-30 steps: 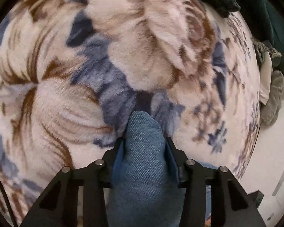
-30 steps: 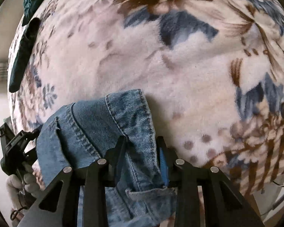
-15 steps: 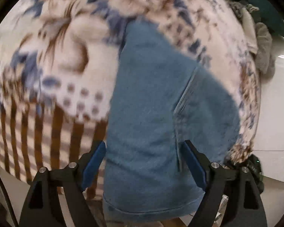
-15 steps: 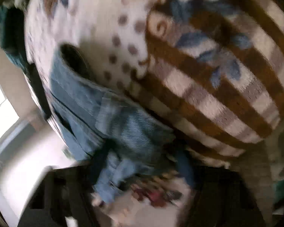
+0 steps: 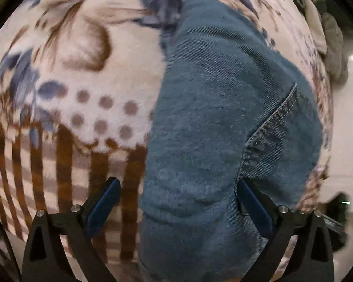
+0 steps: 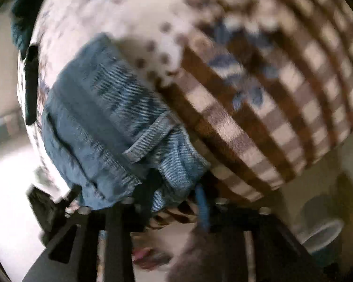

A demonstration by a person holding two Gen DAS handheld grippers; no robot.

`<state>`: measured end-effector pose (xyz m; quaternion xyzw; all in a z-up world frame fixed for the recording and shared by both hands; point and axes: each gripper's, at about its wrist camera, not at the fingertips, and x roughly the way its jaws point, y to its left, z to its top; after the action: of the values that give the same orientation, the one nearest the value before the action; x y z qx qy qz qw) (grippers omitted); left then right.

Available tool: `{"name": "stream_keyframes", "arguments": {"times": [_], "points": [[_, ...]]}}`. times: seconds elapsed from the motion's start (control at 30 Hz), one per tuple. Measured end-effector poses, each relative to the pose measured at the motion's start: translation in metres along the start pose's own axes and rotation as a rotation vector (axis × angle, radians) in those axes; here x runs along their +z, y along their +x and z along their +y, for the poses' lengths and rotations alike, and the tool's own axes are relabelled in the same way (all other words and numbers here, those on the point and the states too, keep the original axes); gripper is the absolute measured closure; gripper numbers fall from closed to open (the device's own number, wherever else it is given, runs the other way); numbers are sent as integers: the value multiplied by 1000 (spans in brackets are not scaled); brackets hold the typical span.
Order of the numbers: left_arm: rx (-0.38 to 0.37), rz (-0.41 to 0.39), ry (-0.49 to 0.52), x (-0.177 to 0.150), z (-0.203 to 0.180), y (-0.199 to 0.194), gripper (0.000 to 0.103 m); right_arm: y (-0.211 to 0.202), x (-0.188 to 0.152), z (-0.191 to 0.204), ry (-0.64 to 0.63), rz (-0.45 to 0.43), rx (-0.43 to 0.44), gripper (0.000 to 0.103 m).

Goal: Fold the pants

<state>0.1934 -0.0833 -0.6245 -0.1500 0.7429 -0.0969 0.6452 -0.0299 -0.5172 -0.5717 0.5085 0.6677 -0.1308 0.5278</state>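
The blue denim pants (image 5: 214, 122) lie folded on a floral blanket (image 5: 82, 70), near its striped front edge. My left gripper (image 5: 176, 188) is open, its blue-padded fingers (image 5: 103, 199) spread either side of the denim's near end and apart from it. In the right wrist view the pants (image 6: 110, 122) lie at the left with a belt loop showing. My right gripper (image 6: 171, 202) is blurred; its fingers stand apart at the denim's near edge and look open.
The blanket's brown striped border (image 6: 258, 117) hangs over the bed's front edge. Dark clothes (image 6: 23, 23) lie at the far left of the bed. Grey and beige items (image 5: 329, 37) sit at the far right. A bucket (image 6: 322, 237) stands on the floor.
Both grippers have let go of the denim and pulled back toward the bed's front edge. The pants now lie flat on the blanket.
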Motion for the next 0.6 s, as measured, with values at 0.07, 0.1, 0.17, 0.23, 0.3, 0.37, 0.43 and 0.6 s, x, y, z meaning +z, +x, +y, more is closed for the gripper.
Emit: {"name": "stream_keyframes", "arguments": {"times": [0.07, 0.1, 0.17, 0.23, 0.3, 0.37, 0.43, 0.6], "points": [[-80, 3, -59, 0, 11, -10, 1, -5, -1, -2, 25, -5, 112, 39], [-115, 0, -76, -1, 14, -13, 1, -8, -5, 0, 7, -16, 170, 26], [-164, -2, -79, -3, 16, -15, 1, 0, -12, 3, -48, 3, 199, 21], [-198, 1, -53, -5, 12, -8, 1, 20, -18, 2, -72, 59, 215, 21], [-221, 23, -43, -1, 4, 2, 2, 51, -20, 9, -76, 91, 241, 21], [-227, 38, -25, 0, -3, 12, 2, 60, -21, 3, -68, 75, 305, 17], [-229, 35, -13, -3, -6, 14, 2, 66, -18, 7, -60, 45, 350, 16], [-280, 35, -49, 0, 4, 13, 2, 57, -28, 10, -85, 19, 412, 15]]}}
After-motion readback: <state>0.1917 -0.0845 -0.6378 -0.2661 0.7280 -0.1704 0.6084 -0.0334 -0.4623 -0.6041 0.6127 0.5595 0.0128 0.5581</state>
